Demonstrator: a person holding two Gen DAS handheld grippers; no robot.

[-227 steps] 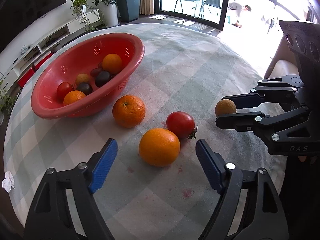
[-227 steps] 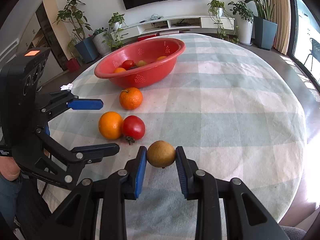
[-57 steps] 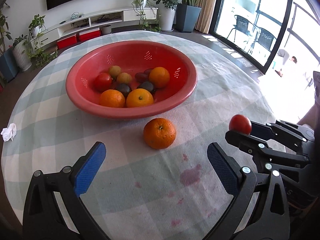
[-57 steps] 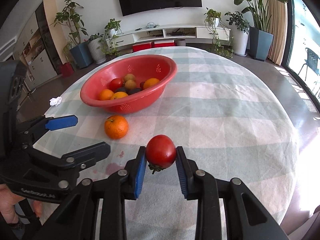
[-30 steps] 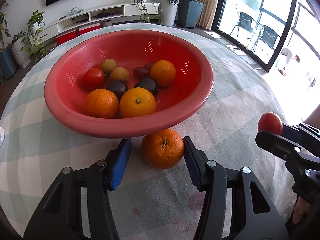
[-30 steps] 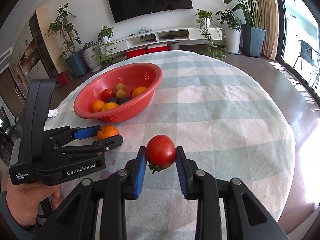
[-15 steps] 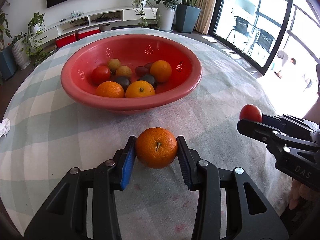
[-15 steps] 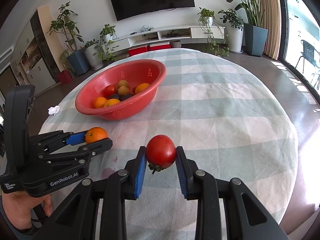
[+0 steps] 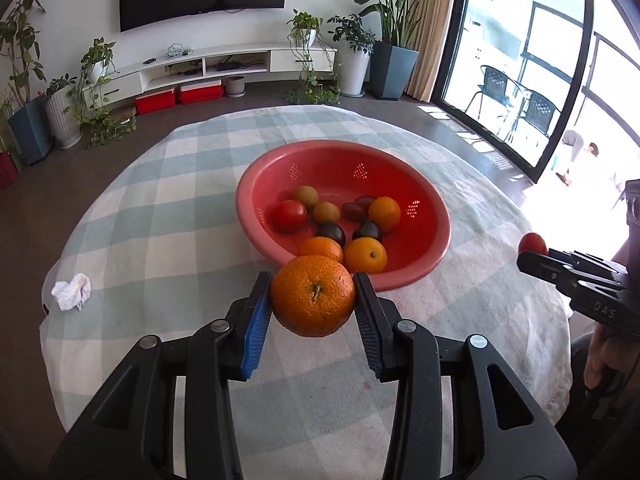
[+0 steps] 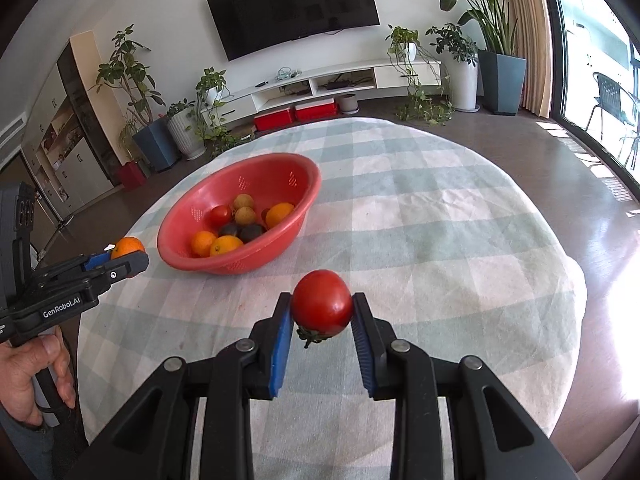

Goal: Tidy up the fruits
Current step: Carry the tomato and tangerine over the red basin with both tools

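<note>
My left gripper (image 9: 314, 300) is shut on an orange (image 9: 313, 295) and holds it in the air above the checked tablecloth, just short of the red bowl (image 9: 434, 248). The bowl holds several fruits: oranges, a tomato, dark plums and small brown fruits. My right gripper (image 10: 320, 312) is shut on a red tomato (image 10: 322, 303), stem down, also lifted off the table, to the right of the bowl (image 10: 176, 258). In the right wrist view the left gripper (image 10: 120, 260) with its orange (image 10: 127, 247) hangs left of the bowl.
A round table under a pale green checked cloth (image 9: 160, 216) carries the bowl. A crumpled white tissue (image 9: 71, 291) lies near its left edge. A person's hand (image 10: 36, 376) grips the left tool. Plants, a TV unit and glass doors stand beyond.
The left gripper closed on the orange beside the bowl and lifted it off the cloth, backing away from the bowl. The right gripper, still gripping the tomato, rose slightly.
</note>
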